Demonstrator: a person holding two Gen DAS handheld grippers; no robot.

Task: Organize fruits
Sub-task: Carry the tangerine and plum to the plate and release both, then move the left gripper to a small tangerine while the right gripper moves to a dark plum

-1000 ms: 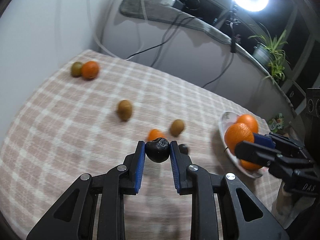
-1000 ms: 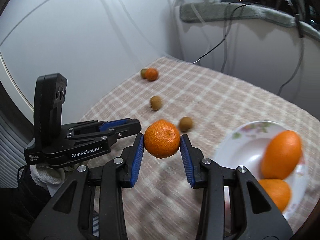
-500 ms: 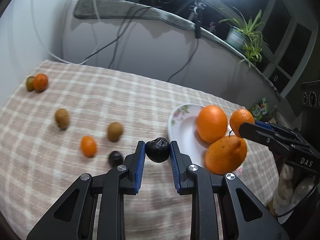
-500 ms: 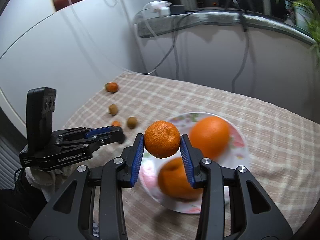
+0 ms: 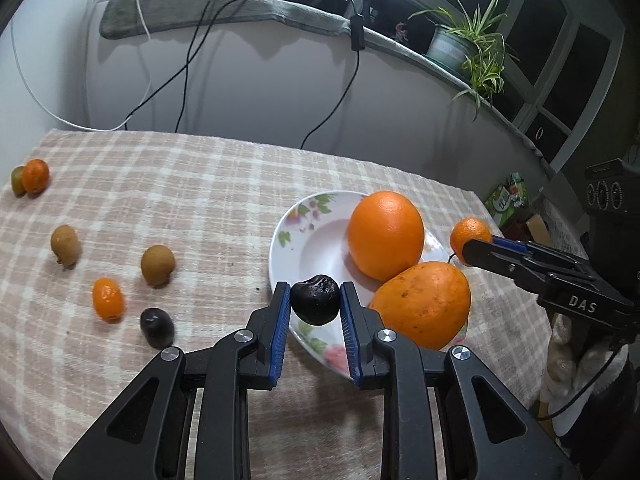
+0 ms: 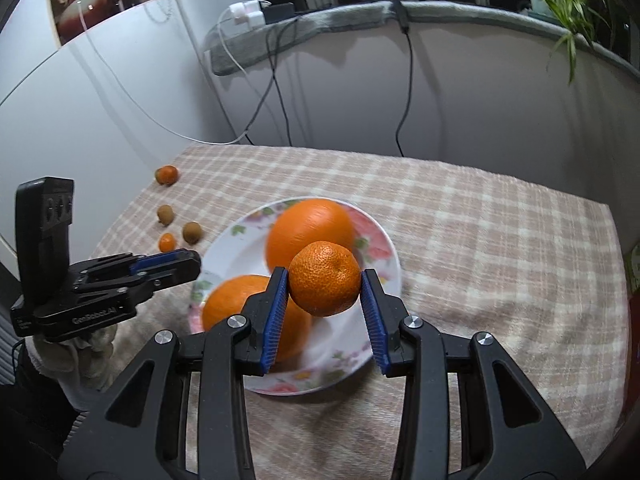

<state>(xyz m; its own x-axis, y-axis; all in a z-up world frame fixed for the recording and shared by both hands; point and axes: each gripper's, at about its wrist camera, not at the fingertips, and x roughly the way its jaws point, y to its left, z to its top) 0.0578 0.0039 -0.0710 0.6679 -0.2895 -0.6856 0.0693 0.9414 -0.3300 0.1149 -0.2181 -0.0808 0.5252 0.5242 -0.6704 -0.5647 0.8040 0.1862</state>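
Note:
My left gripper (image 5: 315, 304) is shut on a dark plum (image 5: 315, 299), held over the near rim of the floral plate (image 5: 301, 236). My right gripper (image 6: 325, 280) is shut on a mandarin (image 6: 325, 277) and hangs above the same plate (image 6: 388, 256). Two big oranges lie in the plate, one at the back (image 5: 385, 235) and one in front (image 5: 425, 304). In the left wrist view the right gripper (image 5: 476, 246) comes in from the right with the mandarin (image 5: 468, 234). In the right wrist view the left gripper (image 6: 188, 264) reaches in from the left.
On the checked cloth (image 5: 192, 184) left of the plate lie two kiwis (image 5: 157, 265) (image 5: 65, 244), a small mandarin (image 5: 107, 298) and another dark plum (image 5: 157, 326). A mandarin (image 5: 35, 175) beside a green fruit sits far left. Cables hang down the back wall; a plant stands on the ledge.
Both grippers have swung to the right across the table with their fruit. The plate, off to the right before, now lies right under both of them.

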